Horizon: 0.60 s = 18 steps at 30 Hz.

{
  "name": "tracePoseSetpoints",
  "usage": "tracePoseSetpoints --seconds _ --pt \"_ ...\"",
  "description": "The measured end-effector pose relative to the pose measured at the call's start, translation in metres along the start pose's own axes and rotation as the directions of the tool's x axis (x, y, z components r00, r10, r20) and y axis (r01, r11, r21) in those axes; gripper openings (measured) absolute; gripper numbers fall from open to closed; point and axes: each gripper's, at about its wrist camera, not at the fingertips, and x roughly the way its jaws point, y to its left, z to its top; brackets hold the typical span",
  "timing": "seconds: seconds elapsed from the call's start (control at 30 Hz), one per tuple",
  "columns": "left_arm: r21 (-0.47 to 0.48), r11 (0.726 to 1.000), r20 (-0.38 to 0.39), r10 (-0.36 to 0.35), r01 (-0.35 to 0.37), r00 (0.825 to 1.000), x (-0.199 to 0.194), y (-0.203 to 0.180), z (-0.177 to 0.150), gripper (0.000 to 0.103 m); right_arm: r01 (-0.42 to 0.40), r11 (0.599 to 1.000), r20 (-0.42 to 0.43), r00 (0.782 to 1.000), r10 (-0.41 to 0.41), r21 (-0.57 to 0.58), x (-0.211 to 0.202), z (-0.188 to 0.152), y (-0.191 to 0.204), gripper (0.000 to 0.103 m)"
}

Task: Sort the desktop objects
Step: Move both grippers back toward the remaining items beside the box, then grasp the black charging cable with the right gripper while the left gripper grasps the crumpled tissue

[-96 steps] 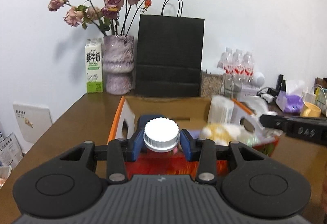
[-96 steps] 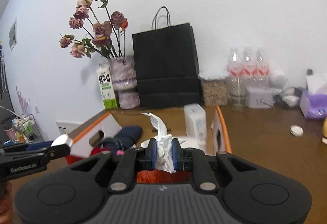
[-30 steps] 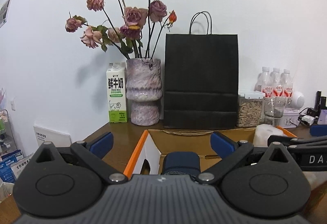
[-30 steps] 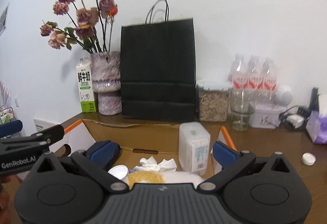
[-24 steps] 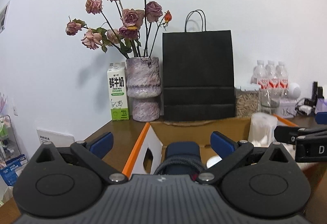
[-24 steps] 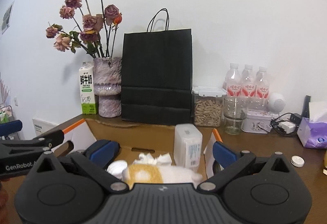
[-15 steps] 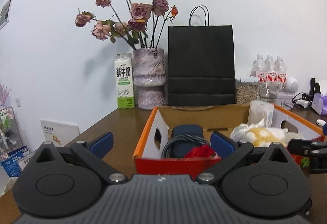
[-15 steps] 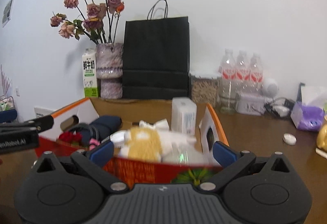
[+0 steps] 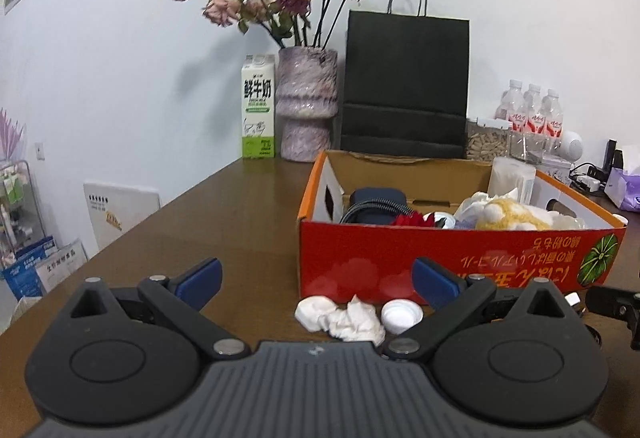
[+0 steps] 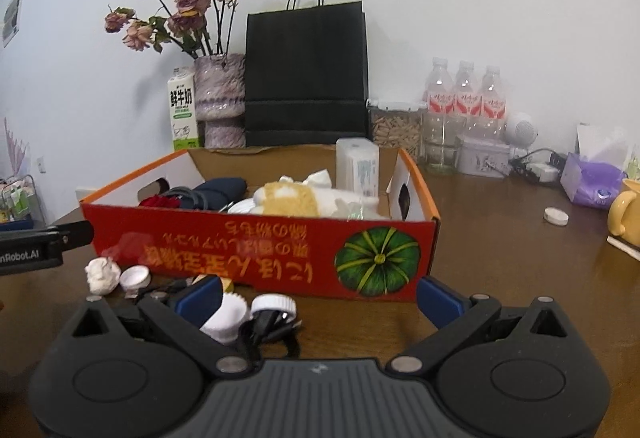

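A red cardboard box (image 9: 460,258) (image 10: 256,242) stands on the brown table, holding a dark pouch (image 9: 378,198), a red item, a yellow-white plush (image 10: 288,198), tissue and a white container (image 10: 357,166). In front of it lie crumpled tissue (image 9: 340,316) (image 10: 102,274) and a white cap (image 9: 401,316) (image 10: 135,276). My left gripper (image 9: 316,280) is open just short of the tissue and cap. My right gripper (image 10: 318,296) is open over a second white cap (image 10: 274,304), a paper cup liner (image 10: 226,314) and a black cable (image 10: 268,330).
Behind the box stand a black paper bag (image 9: 406,86), a vase of dried roses (image 9: 306,110) and a milk carton (image 9: 259,106). Bottles (image 10: 464,94), a seed jar (image 10: 396,126), a purple tissue pack (image 10: 592,182), a yellow mug (image 10: 624,214) and a small white cap (image 10: 556,216) sit to the right.
Both grippers let go of the bottle and tissue over the box, opened, and pulled back and down. Now they sit low in front of the box's red side, by the small items.
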Motion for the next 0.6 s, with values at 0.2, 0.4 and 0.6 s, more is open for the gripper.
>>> tracePoseSetpoints --seconds 0.2,0.4,0.6 --pt "0.049 0.999 -0.057 0.028 -0.025 0.998 0.001 -0.003 -0.003 0.103 -0.008 0.999 -0.063 0.998 0.005 -0.037 0.001 -0.005 0.009 0.098" --pt "0.080 0.997 -0.117 0.007 0.002 0.993 0.005 0.001 -0.006 0.103 0.019 0.999 -0.139 0.990 -0.023 -0.029 0.012 -0.006 0.008 0.094" --pt "0.070 0.997 -0.196 -0.017 0.031 0.981 0.017 0.006 -0.008 0.097 -0.016 0.999 -0.202 0.979 0.010 -0.028 0.023 -0.008 0.011 0.081"
